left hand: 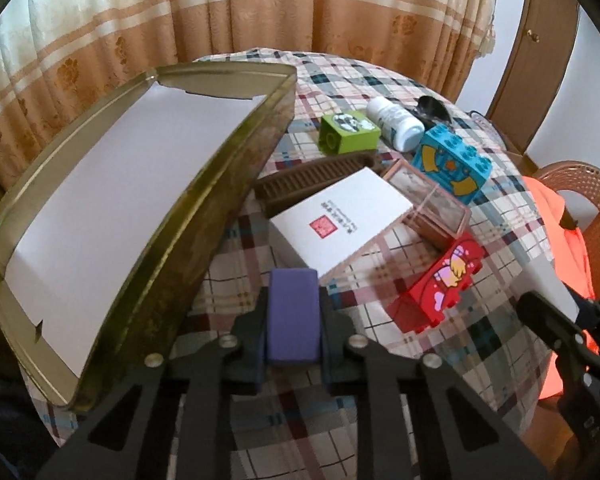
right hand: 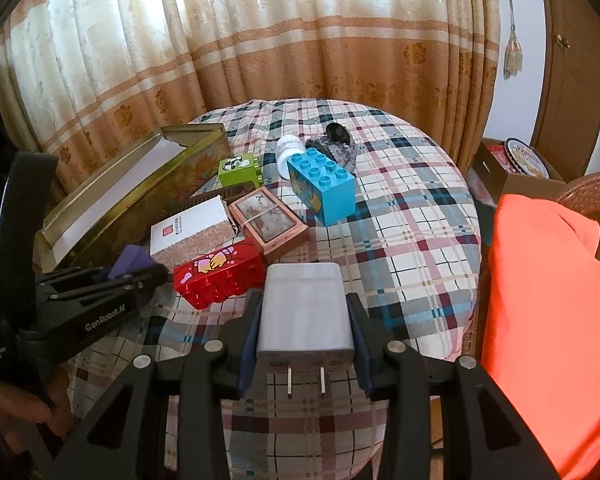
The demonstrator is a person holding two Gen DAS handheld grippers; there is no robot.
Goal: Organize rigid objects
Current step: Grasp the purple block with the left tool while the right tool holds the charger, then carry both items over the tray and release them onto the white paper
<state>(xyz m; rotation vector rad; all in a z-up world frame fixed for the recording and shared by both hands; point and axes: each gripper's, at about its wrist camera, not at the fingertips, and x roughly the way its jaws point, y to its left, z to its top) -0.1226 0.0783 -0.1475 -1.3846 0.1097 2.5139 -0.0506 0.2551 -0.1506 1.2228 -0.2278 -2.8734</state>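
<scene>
The left gripper (left hand: pixel 293 320) is clenched on the purple block (left hand: pixel 292 316), the open gold tin (left hand: pixel 204 200) just left of its fingers; lift clear of the rim before releasing; the right gripper (right hand: pixel 305 320) grasps the white charger (right hand: pixel 304 312).

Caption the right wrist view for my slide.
Right tongs grip a charger above the plaid table, toys beyond.
</scene>
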